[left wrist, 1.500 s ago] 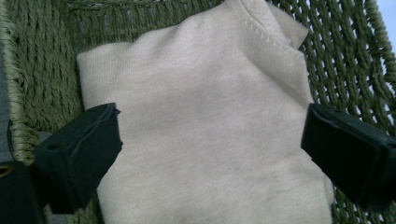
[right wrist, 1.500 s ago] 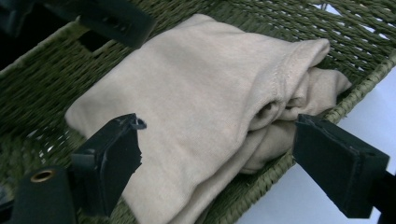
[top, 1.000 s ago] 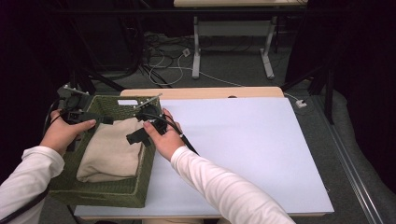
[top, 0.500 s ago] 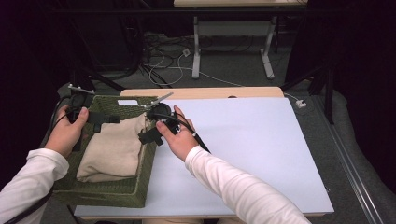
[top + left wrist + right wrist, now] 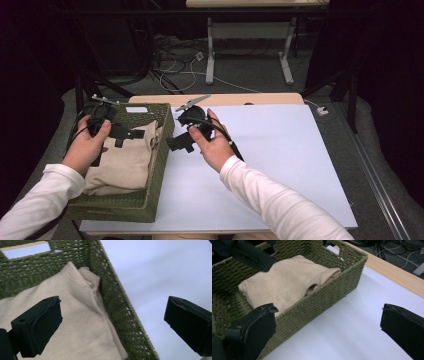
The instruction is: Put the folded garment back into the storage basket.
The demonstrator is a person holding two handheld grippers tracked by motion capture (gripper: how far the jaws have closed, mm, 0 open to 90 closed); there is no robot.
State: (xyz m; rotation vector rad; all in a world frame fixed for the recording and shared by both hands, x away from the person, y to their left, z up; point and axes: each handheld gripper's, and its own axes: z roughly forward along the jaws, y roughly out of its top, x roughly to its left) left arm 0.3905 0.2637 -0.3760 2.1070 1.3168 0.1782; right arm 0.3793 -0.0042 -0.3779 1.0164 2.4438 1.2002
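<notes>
Place: a lab or recording studio, by the look | dark curtains hang all round | loose cables sprawl over grey carpet | a second bench on white metal legs stands behind | the work table wears a plain white sheet, wooden edge showing at the far side

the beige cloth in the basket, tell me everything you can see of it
The beige cloth looks like soft knit fabric, folded into a thick pile with a rolled fold at one end. It lies flat inside the green woven basket, covering most of its floor and pressing against the side wall. The left gripper hangs open above it, apparently not touching.
</notes>
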